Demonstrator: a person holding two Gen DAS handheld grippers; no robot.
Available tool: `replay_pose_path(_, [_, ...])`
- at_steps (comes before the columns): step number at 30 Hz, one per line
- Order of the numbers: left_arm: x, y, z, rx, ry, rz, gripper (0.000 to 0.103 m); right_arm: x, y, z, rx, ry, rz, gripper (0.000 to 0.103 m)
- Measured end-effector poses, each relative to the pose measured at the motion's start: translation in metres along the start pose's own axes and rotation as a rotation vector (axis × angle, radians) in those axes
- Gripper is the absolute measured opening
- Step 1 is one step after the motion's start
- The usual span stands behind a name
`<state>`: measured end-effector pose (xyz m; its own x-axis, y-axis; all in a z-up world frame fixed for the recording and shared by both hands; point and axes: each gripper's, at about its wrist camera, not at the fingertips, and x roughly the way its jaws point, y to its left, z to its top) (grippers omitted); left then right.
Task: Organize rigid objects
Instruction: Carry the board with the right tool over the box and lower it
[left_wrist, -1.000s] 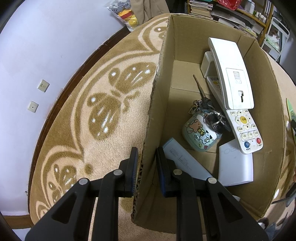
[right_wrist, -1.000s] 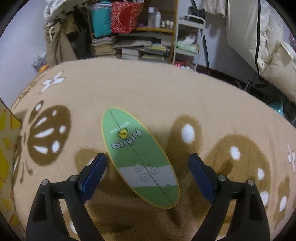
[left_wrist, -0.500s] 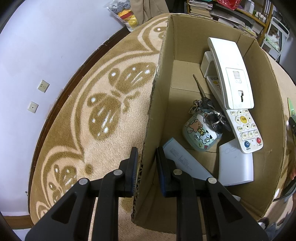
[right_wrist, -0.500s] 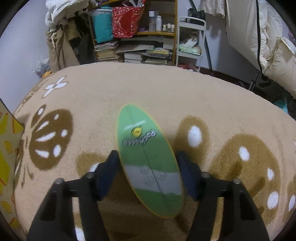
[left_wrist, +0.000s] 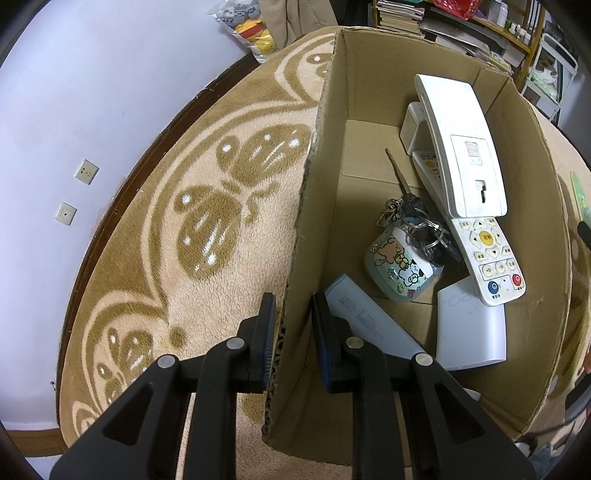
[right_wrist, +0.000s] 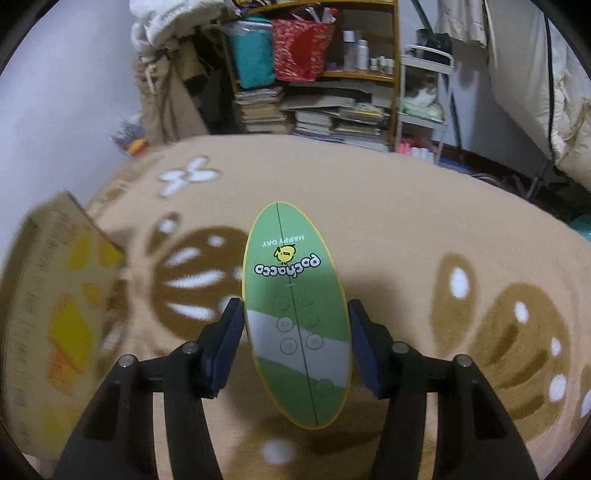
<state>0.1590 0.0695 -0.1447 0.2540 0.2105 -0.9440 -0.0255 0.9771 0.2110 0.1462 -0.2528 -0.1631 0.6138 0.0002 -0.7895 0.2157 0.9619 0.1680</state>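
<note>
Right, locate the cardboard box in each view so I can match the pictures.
Left wrist view: the cardboard box fills the centre and right, open top toward the camera; the left gripper pinches its near left wall.
Right wrist view: one blurred box corner shows at the left edge.
Shared landmark: the tan patterned carpet under the box.

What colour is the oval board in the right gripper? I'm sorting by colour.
Green with a grey band, yellow rim: oval board, right wrist view.
</note>
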Motion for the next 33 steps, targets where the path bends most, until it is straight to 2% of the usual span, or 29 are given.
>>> replay_pose_path(10, [0.000,0.000,0.000,-0.002,0.000,-0.001,0.020,-0.055,0.061,0.013,-0.092,-0.104,0.152,0.060])
replay_pose_path(17, [0.001,0.000,0.000,0.000,0.000,0.000,0.020,-0.079,0.105,0.005,-0.132,-0.148,0.245,0.060])
replay_pose_path(23, [0.001,-0.001,-0.001,0.001,-0.001,0.001,0.020,-0.084,0.138,-0.009,-0.183,-0.131,0.328,0.060])
replay_pose_path(29, [0.000,-0.001,-0.001,0.000,-0.001,-0.001,0.020,-0.079,0.152,-0.022,-0.199,-0.093,0.400,0.060])
replay_pose_path(33, [0.001,-0.001,-0.001,0.000,-0.001,-0.002,0.020,-0.081,0.158,-0.028,-0.199,-0.103,0.428,0.060])
